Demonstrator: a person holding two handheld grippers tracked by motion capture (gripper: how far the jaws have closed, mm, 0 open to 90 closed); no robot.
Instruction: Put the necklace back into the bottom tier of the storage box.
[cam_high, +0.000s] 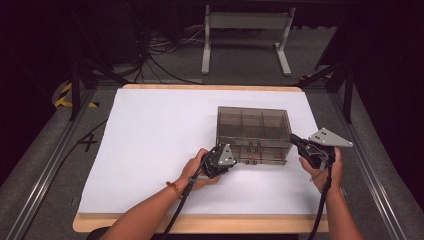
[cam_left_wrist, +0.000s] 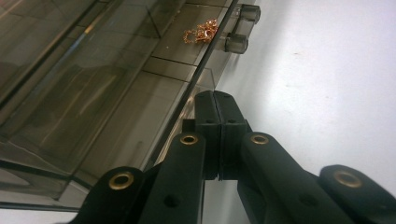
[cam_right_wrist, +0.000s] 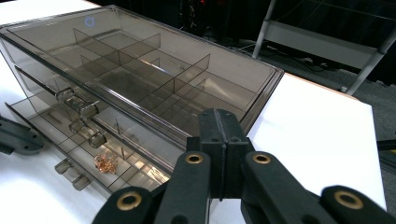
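Step in hand: a smoky clear drawer box (cam_high: 254, 134) stands on the white table cover (cam_high: 150, 150), and its bottom drawer (cam_right_wrist: 88, 161) is pulled partway out toward the person; I judge the work to be on this drawer, either just opened or about to be pushed home.
Box place: right of the table's middle, its front toward the person, with one gripper at each front corner.
Left gripper (cam_high: 223, 161): jaws pressed together with nothing between them; the tip sits just beside the left end of the pulled-out drawer's front edge, and whether it touches I cannot tell.
Right gripper (cam_high: 296, 140): jaws together and empty, near the box's right front corner; contact cannot be told.
Drawer contents: a small gold chain (cam_left_wrist: 201, 32) lies in a compartment near the two clear drawer knobs (cam_left_wrist: 240, 28).
Upper drawers: they look shut, their knobs (cam_right_wrist: 77, 102) standing out from the front.
Next move, as I judge it: if the drawer is to close, the left tip needs a flat, level push on the drawer front while the right gripper braces the box so that it does not slide on the cover; if the chain is wanted, a gripper must first part its jaws.
Risk: a push at one corner could jam the drawer askew.
Writing: no brand or label can be read; a faint round mark (cam_right_wrist: 89, 21) sits on the lid, too small to make out.
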